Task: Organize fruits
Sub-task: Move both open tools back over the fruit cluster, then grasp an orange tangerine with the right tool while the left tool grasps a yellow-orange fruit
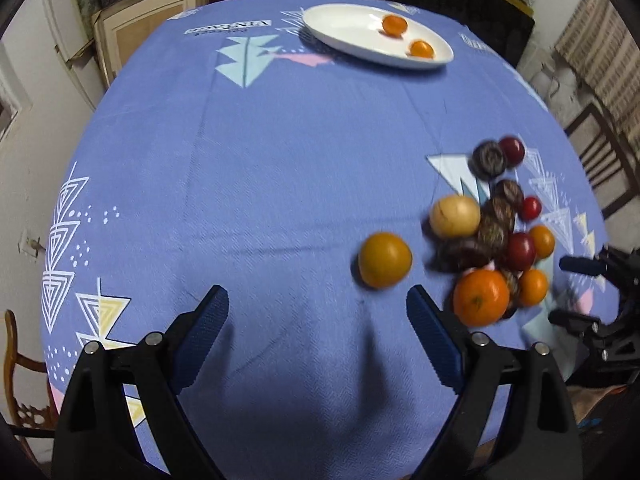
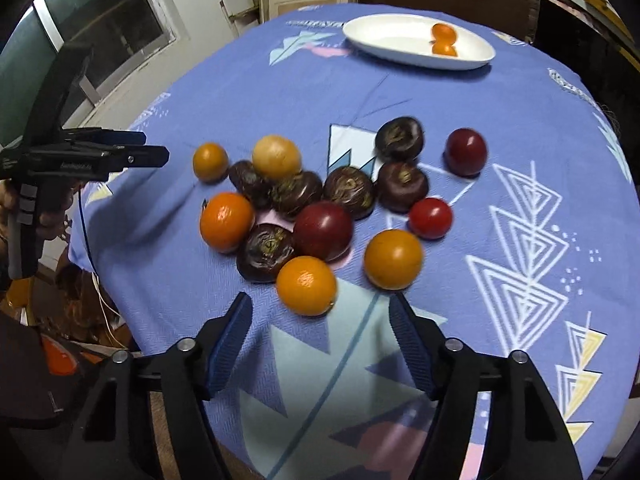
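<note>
Two small orange fruits (image 1: 395,25) lie in a white oval plate (image 1: 348,32) at the far side of the blue patterned tablecloth (image 1: 260,160). My left gripper (image 1: 318,296) hangs open over bare cloth; a yellow-orange fruit (image 1: 385,260) sits just beyond its right fingertip. To the right is a pile of orange, red, pale yellow and dark purple fruits (image 1: 492,232). My right gripper (image 2: 320,302) is open, with nothing pressed between its pads. An orange fruit (image 2: 306,286) lies just ahead of its fingertips at the pile's near edge. The plate (image 2: 392,42) shows far off.
The left gripper (image 2: 150,147) appears side-on at the left, held by a hand (image 2: 52,220). The right gripper (image 1: 568,292) shows at the right edge. A wooden chair (image 1: 600,160) stands right of the table, a cabinet (image 1: 148,20) behind it, a window (image 2: 100,20) to the left.
</note>
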A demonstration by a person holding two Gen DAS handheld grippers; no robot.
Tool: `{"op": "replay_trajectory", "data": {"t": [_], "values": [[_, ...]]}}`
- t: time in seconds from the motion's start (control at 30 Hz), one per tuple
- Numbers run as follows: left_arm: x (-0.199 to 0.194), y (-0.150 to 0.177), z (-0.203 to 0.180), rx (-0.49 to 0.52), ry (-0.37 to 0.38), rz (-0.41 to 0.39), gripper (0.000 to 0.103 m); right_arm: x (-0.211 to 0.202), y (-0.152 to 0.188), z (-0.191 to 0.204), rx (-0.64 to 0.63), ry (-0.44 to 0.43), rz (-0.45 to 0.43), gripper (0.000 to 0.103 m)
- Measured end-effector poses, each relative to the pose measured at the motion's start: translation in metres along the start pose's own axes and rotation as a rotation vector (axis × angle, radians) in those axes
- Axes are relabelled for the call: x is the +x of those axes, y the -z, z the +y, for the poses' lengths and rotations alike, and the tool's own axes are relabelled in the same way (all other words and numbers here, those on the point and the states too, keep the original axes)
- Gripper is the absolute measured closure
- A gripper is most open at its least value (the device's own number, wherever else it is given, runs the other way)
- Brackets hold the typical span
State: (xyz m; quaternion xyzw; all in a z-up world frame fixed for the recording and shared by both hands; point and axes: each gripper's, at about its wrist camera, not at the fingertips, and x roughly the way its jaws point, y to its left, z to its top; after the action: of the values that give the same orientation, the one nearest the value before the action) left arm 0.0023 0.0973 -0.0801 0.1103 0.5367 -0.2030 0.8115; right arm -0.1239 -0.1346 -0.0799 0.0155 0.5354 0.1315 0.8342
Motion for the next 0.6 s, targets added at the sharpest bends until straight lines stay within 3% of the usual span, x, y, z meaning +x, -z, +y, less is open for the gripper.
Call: {"op": "replay_trajectory", "data": {"t": [0.2,0.27,0.6], "values": [[0.006,0.006,-0.013,0.038,0.017,0.009,0.015,0.018,-0.001,0.011,-0.055,0.022,0.011,0.051],[0.010,0.007,-0.016,0.048,0.022,0.013,0.015,0.024,-0.002,0.012,-0.072,0.011,0.018,0.066],[0.025,-0.005,-0.023,0.041,0.030,0.013,0.015,0.010,0.004,-0.004,0.016,-0.003,0.009,0.066]]}}
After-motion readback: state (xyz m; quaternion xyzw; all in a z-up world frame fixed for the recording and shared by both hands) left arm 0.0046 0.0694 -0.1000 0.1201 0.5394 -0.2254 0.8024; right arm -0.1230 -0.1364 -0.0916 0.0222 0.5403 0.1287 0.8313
